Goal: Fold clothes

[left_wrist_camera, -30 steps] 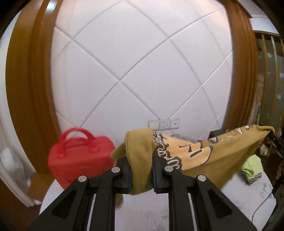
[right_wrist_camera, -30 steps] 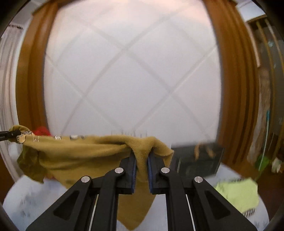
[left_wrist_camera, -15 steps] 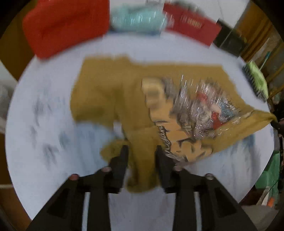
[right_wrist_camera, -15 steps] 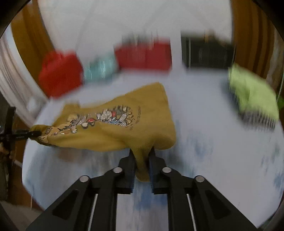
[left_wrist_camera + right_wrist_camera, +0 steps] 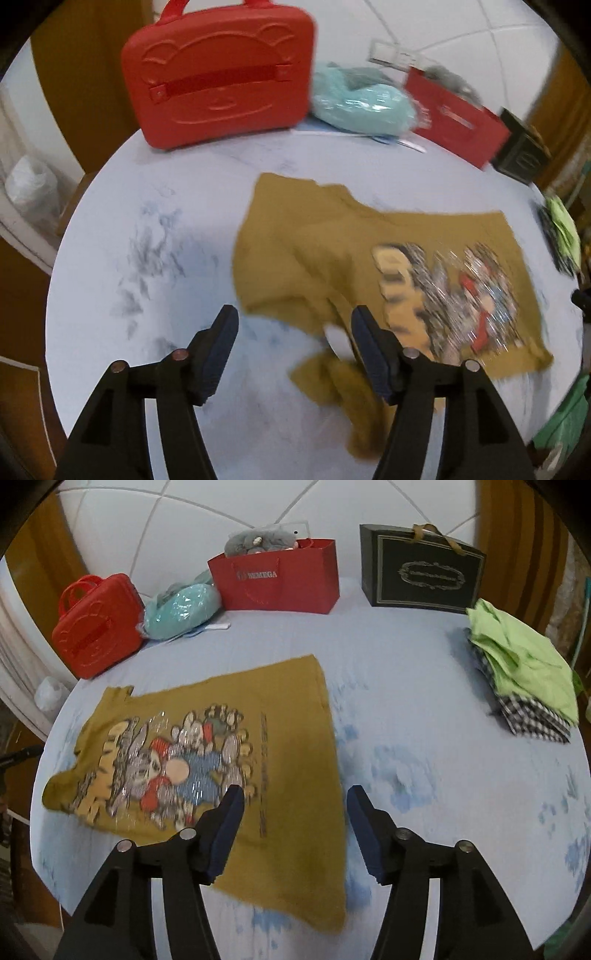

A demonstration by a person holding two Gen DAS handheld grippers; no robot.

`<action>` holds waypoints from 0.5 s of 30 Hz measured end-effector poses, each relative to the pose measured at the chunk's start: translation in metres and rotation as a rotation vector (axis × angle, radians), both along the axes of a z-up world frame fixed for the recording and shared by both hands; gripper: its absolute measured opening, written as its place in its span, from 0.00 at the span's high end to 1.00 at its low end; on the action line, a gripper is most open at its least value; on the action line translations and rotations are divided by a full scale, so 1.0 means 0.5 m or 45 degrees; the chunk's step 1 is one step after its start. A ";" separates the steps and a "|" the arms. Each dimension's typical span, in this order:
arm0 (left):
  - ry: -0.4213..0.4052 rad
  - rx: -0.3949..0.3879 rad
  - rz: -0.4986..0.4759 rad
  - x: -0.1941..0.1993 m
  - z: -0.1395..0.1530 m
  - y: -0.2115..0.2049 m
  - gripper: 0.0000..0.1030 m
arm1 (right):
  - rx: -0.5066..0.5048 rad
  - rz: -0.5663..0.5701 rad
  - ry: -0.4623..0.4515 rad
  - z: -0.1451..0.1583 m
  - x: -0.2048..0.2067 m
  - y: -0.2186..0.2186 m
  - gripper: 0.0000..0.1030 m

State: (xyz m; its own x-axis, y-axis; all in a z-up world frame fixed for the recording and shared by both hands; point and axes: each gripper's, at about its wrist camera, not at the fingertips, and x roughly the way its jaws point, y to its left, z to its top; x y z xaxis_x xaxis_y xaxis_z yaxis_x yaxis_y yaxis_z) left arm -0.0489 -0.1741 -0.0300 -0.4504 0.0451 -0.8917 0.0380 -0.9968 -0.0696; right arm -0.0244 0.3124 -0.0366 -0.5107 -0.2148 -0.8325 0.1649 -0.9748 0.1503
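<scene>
A mustard-yellow T-shirt point(image 5: 295, 738) with a sparkly cartoon print lies spread face up on the round light-blue table point(image 5: 424, 701). In the left wrist view the shirt point(image 5: 314, 251) lies rumpled, with one sleeve bunched near the table's front edge. My left gripper point(image 5: 293, 325) is open and empty just above the shirt's near edge. My right gripper point(image 5: 295, 805) is open and empty above the shirt's lower hem.
At the table's back stand a red bear case point(image 5: 221, 74), a teal wrapped bundle point(image 5: 362, 107), a red gift bag point(image 5: 277, 579) and a black gift bag point(image 5: 421, 572). A pile of green and checked clothes point(image 5: 524, 672) lies at the right edge.
Both grippers held the shirt up in the air, then swung it down onto the table. Both have opened and let go, and the shirt now lies flat.
</scene>
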 end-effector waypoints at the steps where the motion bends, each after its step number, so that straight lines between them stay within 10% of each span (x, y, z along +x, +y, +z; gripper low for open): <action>1: -0.002 -0.005 0.018 -0.021 -0.010 -0.006 0.37 | 0.002 -0.002 0.001 -0.002 -0.012 -0.002 0.44; 15: -0.063 0.034 -0.010 -0.208 -0.133 -0.040 0.37 | 0.058 0.038 -0.099 -0.095 -0.269 -0.084 0.38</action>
